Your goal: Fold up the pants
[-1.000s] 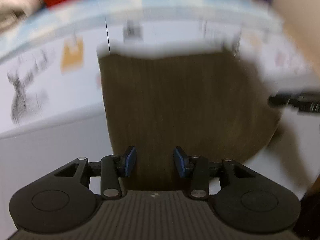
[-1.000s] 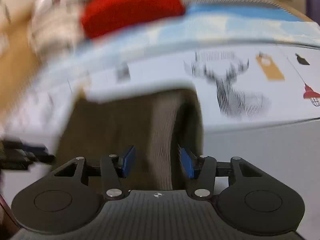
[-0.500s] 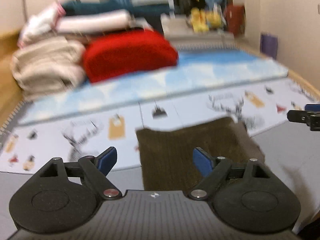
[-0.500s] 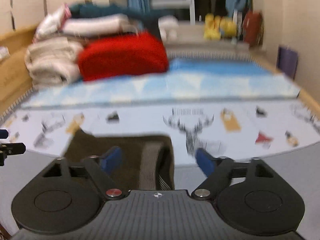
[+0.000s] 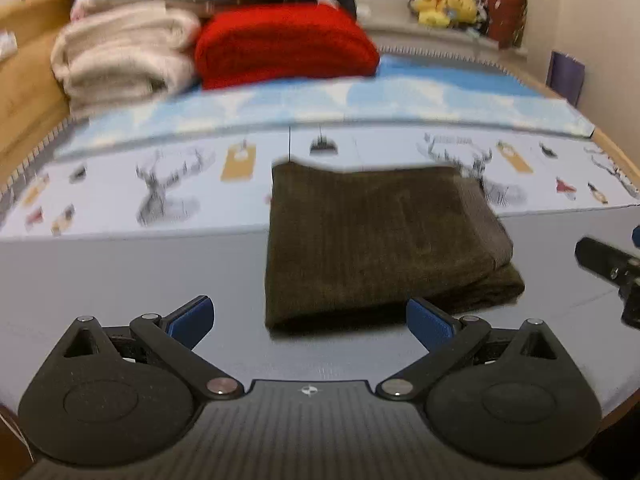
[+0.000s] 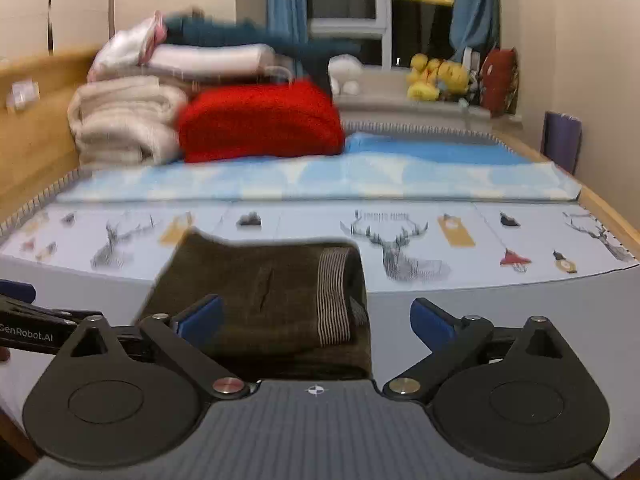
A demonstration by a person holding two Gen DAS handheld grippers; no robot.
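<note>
The dark brown pants (image 5: pixel 380 240) lie folded into a flat rectangle on the grey front part of the bed (image 5: pixel 120 280). In the right wrist view the pants (image 6: pixel 264 300) show a striped waistband on their right side. My left gripper (image 5: pixel 310 320) is open and empty, held back just in front of the fold's near edge. My right gripper (image 6: pixel 316 320) is open and empty, over the near right part of the fold. The right gripper's tip shows at the right edge of the left wrist view (image 5: pixel 612 268).
A red folded blanket (image 5: pixel 284 44) and a stack of beige and white bedding (image 5: pixel 120 52) sit at the far end of the bed. A printed mat with deer drawings (image 5: pixel 168 188) lies beyond the pants. Yellow plush toys (image 6: pixel 436 76) stand on the window sill. A wooden rail (image 6: pixel 36 120) runs along the left.
Both grippers were shut on the pants a second ago; they have opened, let go and pulled back and up. The pants now rest folded on the bed.
</note>
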